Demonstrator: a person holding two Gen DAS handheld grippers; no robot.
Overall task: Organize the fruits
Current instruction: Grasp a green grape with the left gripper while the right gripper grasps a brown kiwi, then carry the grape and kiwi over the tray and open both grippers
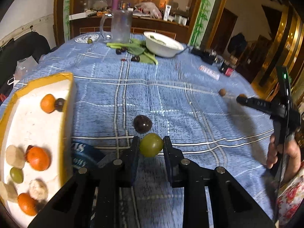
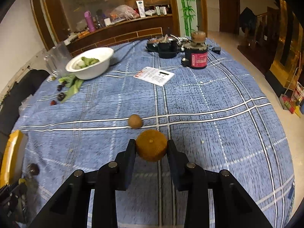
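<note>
My left gripper point(image 1: 151, 142) is shut on a green grape point(image 1: 151, 144), both pads pressing its sides just above the blue checked cloth. A dark plum-like fruit point(image 1: 142, 123) lies right behind it. At the left stands a white tray with a yellow rim point(image 1: 71, 95) holding oranges point(image 1: 38, 158), a green grape point(image 1: 16, 174), a dark fruit and pale round pieces. My right gripper point(image 2: 151, 145) is shut on a brown round fruit point(image 2: 151, 145). A smaller brown fruit point(image 2: 135, 121) sits on the cloth just beyond it. The right gripper also shows at the far right in the left wrist view.
A white bowl point(image 1: 163, 44) with greens, leafy stalks point(image 1: 140, 50), small dark fruits point(image 1: 135, 58) and a clear jug point(image 1: 121, 27) sit at the table's far side. A booklet point(image 2: 154, 75), a red-labelled jar point(image 2: 196, 55) and black gear point(image 2: 167, 48) lie far right. A person's hand point(image 1: 285, 155) holds the right gripper.
</note>
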